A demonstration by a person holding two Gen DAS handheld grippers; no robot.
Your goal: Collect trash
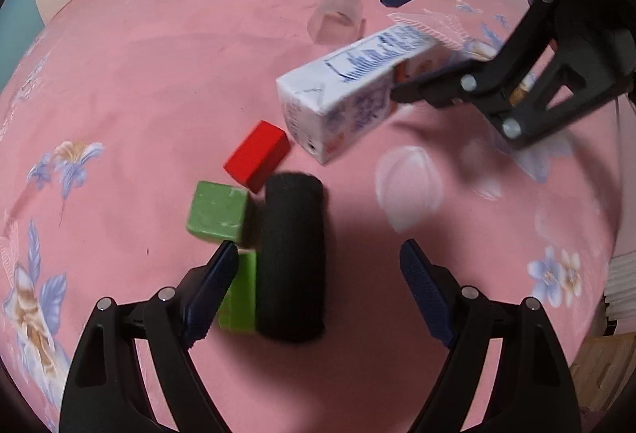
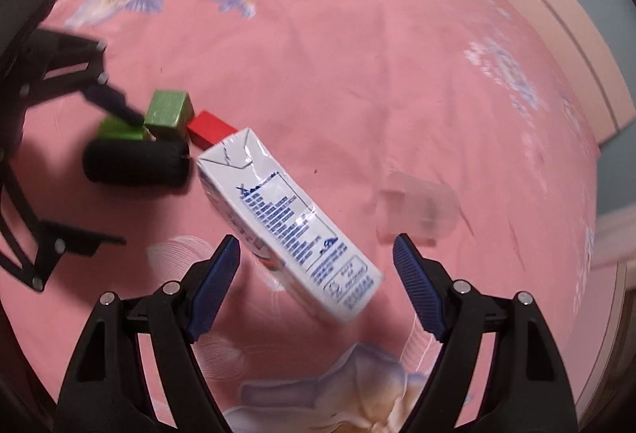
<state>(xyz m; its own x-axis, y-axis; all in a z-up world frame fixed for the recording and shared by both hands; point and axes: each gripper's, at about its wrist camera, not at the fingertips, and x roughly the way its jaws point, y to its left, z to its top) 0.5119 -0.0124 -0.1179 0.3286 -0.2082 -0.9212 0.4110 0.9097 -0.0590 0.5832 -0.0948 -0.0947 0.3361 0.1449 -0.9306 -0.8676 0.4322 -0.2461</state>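
A pink bedsheet (image 1: 159, 83) printed with pale blue and cream flowers covers a bed, seen from two hand-held tools pointing steeply down at it.

Left to right in the left wrist view: a dark green block (image 1: 218, 211) lies beside a brighter green block (image 1: 238, 294), with a red block (image 1: 257, 155) just above them. A black foam cylinder (image 1: 293, 258) lies against the green blocks. The left tool (image 1: 316, 284) hangs over it, jaws wide apart with nothing gripped; the cylinder sits between them, nearer the left finger, and contact cannot be told.

Further right a white milk carton (image 1: 349, 91) with blue print lies on its side, one end near the red block. A clear plastic cup (image 1: 336, 20) lies tipped over beyond it. The right tool (image 2: 316, 286) hovers over the carton's far end, jaws spread wide and holding nothing; the carton's end lies between its blue pads (image 2: 214, 286) without touching them.
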